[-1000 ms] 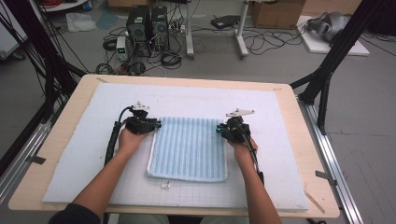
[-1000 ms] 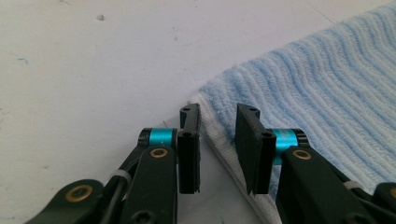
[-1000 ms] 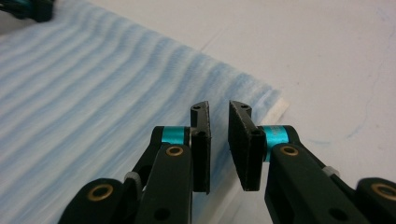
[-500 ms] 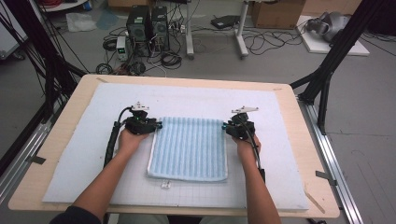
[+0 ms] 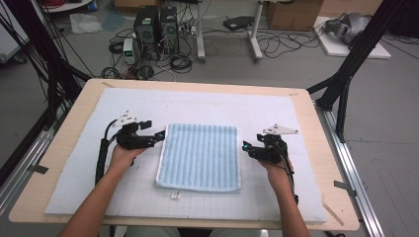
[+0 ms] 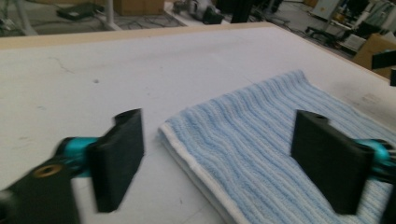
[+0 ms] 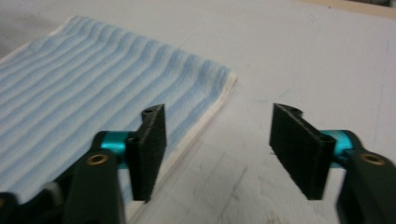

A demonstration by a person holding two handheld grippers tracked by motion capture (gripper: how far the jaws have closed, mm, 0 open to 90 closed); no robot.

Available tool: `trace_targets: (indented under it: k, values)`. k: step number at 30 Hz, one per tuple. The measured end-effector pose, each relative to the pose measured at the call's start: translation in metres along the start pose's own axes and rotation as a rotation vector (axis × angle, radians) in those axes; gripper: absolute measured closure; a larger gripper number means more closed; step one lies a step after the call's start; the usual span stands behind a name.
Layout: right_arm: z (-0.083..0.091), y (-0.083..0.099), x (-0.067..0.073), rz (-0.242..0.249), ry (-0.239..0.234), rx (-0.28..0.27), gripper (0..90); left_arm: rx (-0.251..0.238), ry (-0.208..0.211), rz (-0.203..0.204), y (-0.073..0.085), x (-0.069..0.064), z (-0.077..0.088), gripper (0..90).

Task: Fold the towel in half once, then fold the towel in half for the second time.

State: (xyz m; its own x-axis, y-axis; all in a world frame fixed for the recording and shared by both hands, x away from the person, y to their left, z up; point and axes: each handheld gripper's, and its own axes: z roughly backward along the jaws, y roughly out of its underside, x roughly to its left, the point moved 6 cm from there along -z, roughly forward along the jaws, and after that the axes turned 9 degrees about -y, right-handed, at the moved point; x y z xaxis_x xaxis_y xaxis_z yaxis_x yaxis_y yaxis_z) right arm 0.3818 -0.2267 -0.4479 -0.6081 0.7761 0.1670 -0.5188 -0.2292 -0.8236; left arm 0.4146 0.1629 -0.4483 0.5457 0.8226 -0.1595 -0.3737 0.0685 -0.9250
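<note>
A folded light-blue ribbed towel [image 5: 200, 157] with a white edge lies flat in the middle of the white mat [image 5: 197, 106]. My left gripper [image 5: 159, 135] hovers just off the towel's left edge; its jaws have just been opening and stand wide apart, nothing between them. In the left gripper view the towel [image 6: 261, 140] lies under and beyond the open gripper [image 6: 217, 163]. My right gripper [image 5: 245, 147] sits just off the towel's right edge, its jaws also just opened and empty. In the right gripper view the towel's corner [image 7: 93, 102] lies left of the open gripper [image 7: 219, 149].
The mat covers a wooden table [image 5: 64, 143] with bare rims left and right. A small white tag [image 5: 175, 196] lies on the mat below the towel's front edge. Computers, cables and black frame legs [image 5: 346, 84] stand on the floor beyond the table.
Both grippers have let go of the towel's far corners, opened and drawn outward and toward the person. The towel stays flat on the mat.
</note>
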Motion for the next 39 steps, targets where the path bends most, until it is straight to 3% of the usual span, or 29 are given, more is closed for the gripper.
trace_targets:
  k: [2, 6, 9, 12, 20, 25, 27, 39]
  values:
    - [0.005, 0.007, 0.0, -0.006, -0.001, -0.005, 21.6, -0.018, 0.021, 0.003, 0.0, -0.002, 0.006, 16.1]
    - [0.012, 0.008, 0.001, 0.003, -0.003, -0.009, 11.6, -0.05, 0.022, 0.003, -0.001, -0.004, 0.017, 16.1]
    - [0.017, 0.005, 0.0, 0.004, -0.008, -0.043, 11.5, -0.057, 0.018, 0.005, -0.001, -0.003, 0.02, 16.1]
    - [0.016, 0.005, -0.003, -0.001, -0.009, -0.042, 11.4, -0.058, 0.02, 0.021, 0.0, -0.001, 0.02, 16.1]
    - [0.018, 0.008, -0.007, -0.009, 0.006, -0.043, 11.3, -0.041, 0.008, 0.0, 0.003, -0.001, 0.02, 17.0]
    - [0.016, 0.009, -0.009, -0.012, 0.003, -0.036, 11.3, -0.042, 0.008, 0.025, 0.003, 0.001, 0.02, 17.3]
    - [0.016, 0.009, -0.009, -0.013, 0.0, -0.037, 11.3, -0.036, 0.03, 0.048, 0.003, 0.001, 0.02, 17.5]
    - [0.014, 0.01, -0.008, -0.017, -0.01, -0.031, 11.3, -0.015, 0.022, 0.059, -0.001, 0.002, 0.011, 17.2]
